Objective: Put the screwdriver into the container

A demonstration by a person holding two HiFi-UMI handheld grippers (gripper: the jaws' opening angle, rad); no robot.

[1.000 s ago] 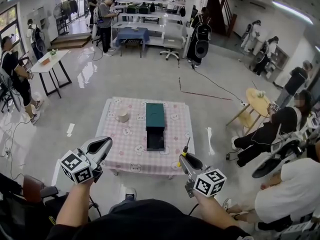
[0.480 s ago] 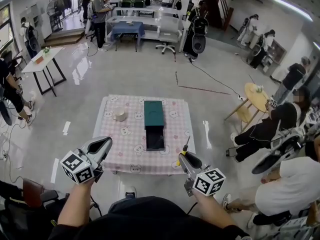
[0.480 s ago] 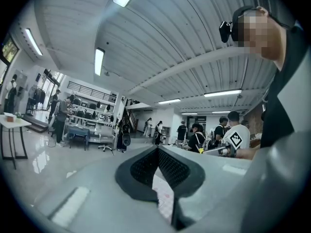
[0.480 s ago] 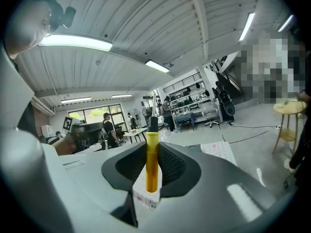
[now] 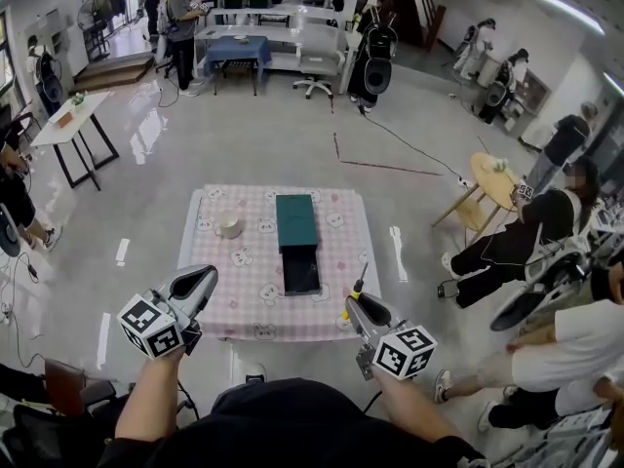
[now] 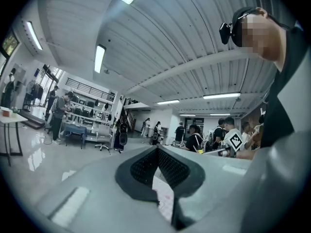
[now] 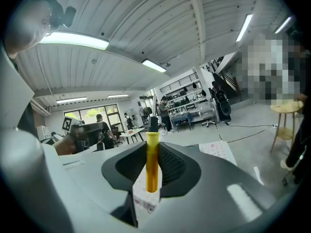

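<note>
Workshop floor, with a low table (image 5: 210,305) under a pink checked cloth ahead of me. Dark green container (image 5: 295,220) sat mid-table, its drawer (image 5: 301,271) pulled out toward me. A pale cup (image 5: 228,226) stood to the container's left. My right gripper (image 5: 351,305) was clamped on the screwdriver (image 7: 152,164), the yellow handle upright between the pads, held over the table's near right edge and well apart from the container. My left gripper (image 5: 203,281) was closed pad to pad on nothing, above the near left edge
</note>
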